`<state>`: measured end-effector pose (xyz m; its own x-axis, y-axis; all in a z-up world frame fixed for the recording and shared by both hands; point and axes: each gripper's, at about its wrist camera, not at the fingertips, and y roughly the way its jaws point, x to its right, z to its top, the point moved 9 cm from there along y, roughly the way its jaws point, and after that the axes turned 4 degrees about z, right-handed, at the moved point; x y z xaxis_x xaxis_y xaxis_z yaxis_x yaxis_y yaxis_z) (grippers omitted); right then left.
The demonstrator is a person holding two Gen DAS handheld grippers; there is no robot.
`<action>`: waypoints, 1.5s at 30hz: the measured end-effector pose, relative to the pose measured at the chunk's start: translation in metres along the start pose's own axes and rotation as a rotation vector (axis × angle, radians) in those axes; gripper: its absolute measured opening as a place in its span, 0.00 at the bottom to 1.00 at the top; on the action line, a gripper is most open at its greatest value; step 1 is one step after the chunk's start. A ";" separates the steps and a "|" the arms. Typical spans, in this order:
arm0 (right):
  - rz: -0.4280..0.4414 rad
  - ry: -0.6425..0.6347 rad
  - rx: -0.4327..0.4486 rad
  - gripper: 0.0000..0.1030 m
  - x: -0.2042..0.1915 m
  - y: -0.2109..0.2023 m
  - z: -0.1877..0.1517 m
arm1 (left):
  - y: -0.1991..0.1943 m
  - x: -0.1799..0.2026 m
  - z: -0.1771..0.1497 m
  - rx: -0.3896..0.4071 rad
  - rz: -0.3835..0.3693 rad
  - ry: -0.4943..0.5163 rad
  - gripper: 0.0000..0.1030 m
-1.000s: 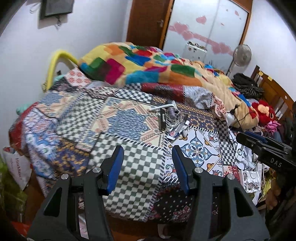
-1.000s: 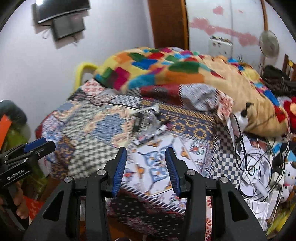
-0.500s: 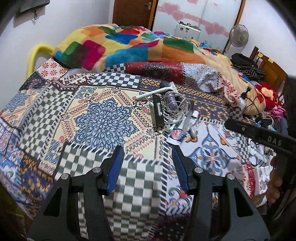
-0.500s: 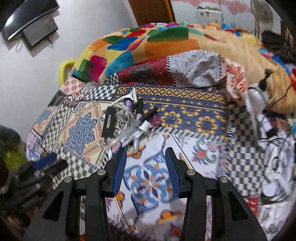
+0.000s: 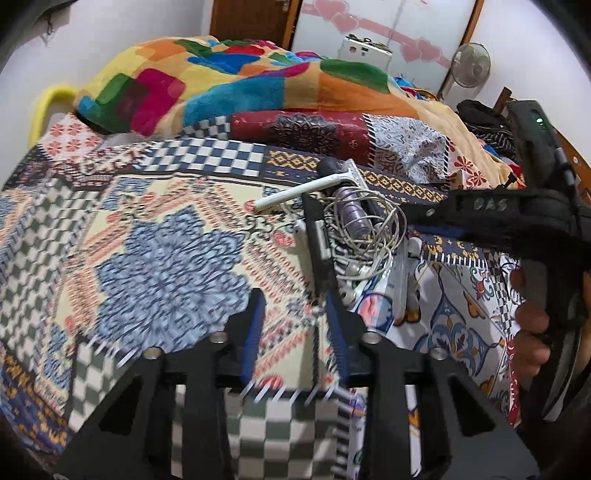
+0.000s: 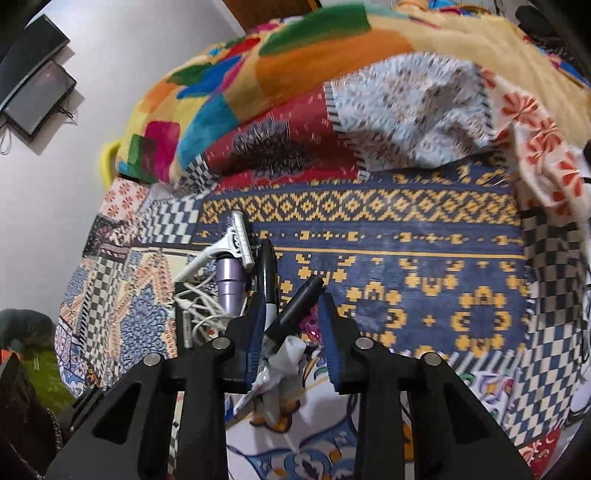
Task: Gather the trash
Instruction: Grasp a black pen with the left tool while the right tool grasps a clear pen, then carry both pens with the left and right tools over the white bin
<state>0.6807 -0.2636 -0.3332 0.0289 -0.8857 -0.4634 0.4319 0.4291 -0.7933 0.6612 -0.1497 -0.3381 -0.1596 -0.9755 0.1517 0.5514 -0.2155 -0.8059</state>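
A pile of trash lies on the patterned bedspread: a white razor, a purple tube, a tangled white cable and a flat black strip. My left gripper hovers just in front of the pile, its jaws closing with only bedspread between them. My right gripper is over the pile, its jaws closing around a black marker and a crumpled white wrapper without pressing on them. The razor, the purple tube and a black pen lie just left of it.
A bright patchwork blanket is heaped at the back of the bed. A hand holds the right gripper's black body at the right. A fan and wardrobe doors stand behind. A dark screen hangs on the wall.
Both grippers have come down and forward toward the pile, and their jaws have narrowed. The right gripper now straddles the black marker and the wrapper.
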 end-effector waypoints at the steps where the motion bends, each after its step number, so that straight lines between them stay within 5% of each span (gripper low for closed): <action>1: -0.011 -0.005 0.001 0.25 0.000 0.003 0.000 | 0.004 0.002 0.002 -0.003 -0.014 -0.006 0.29; 8: -0.040 -0.070 0.001 0.09 -0.007 0.010 0.001 | 0.030 0.010 0.014 -0.042 -0.088 -0.069 0.24; 12: -0.045 -0.122 0.020 0.09 -0.012 0.001 0.001 | 0.036 0.015 0.015 -0.054 -0.109 -0.086 0.11; 17: -0.049 -0.174 0.053 0.09 -0.015 -0.019 -0.003 | 0.025 0.020 0.014 -0.028 -0.099 -0.064 0.08; 32: -0.071 -0.180 0.047 0.09 0.001 -0.065 -0.043 | -0.061 -0.003 -0.019 0.024 0.011 -0.034 0.07; 45: -0.034 -0.275 0.139 0.09 -0.070 -0.145 -0.066 | -0.183 -0.006 -0.037 0.140 0.092 -0.031 0.07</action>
<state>0.5568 -0.2519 -0.2121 0.2472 -0.9220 -0.2981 0.5554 0.3869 -0.7361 0.5313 -0.1024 -0.2125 -0.0795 -0.9918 0.1005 0.6718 -0.1277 -0.7296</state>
